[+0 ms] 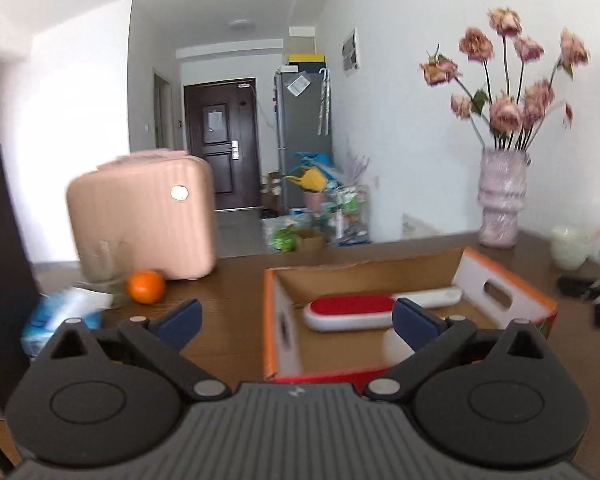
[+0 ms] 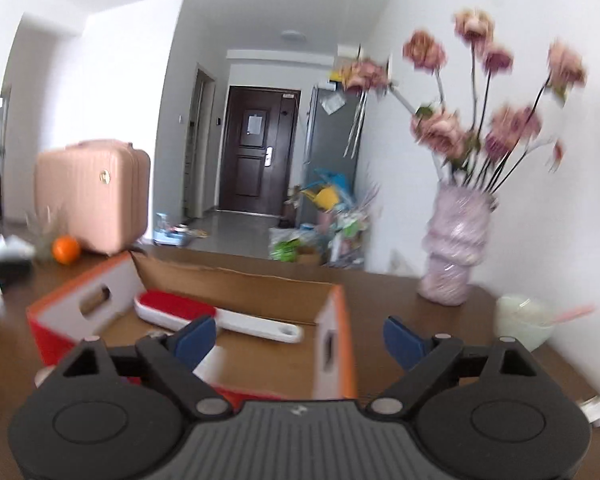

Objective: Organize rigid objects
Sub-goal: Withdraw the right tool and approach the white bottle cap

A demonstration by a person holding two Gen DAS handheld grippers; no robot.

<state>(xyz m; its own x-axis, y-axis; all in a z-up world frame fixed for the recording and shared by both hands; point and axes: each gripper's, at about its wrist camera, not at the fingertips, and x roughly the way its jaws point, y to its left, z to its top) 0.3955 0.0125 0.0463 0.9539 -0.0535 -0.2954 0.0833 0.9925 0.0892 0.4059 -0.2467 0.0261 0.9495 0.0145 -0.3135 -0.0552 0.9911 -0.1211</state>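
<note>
Lint brush (image 1: 350,312) already lay in the open cardboard box (image 1: 504,280), left gripper (image 1: 296,316) and right gripper (image 2: 296,336) both spread wide and empty, orange (image 1: 146,286) possibly next, though blurred

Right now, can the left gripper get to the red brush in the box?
Probably yes. The left gripper is open and empty, the box has no lid, and the brush lies flat inside with nothing on top. It would need to come over the near wall.

Both wrist views face the far door (image 1: 220,142) across the table, close above the shared cardboard box (image 1: 500,280).
</note>
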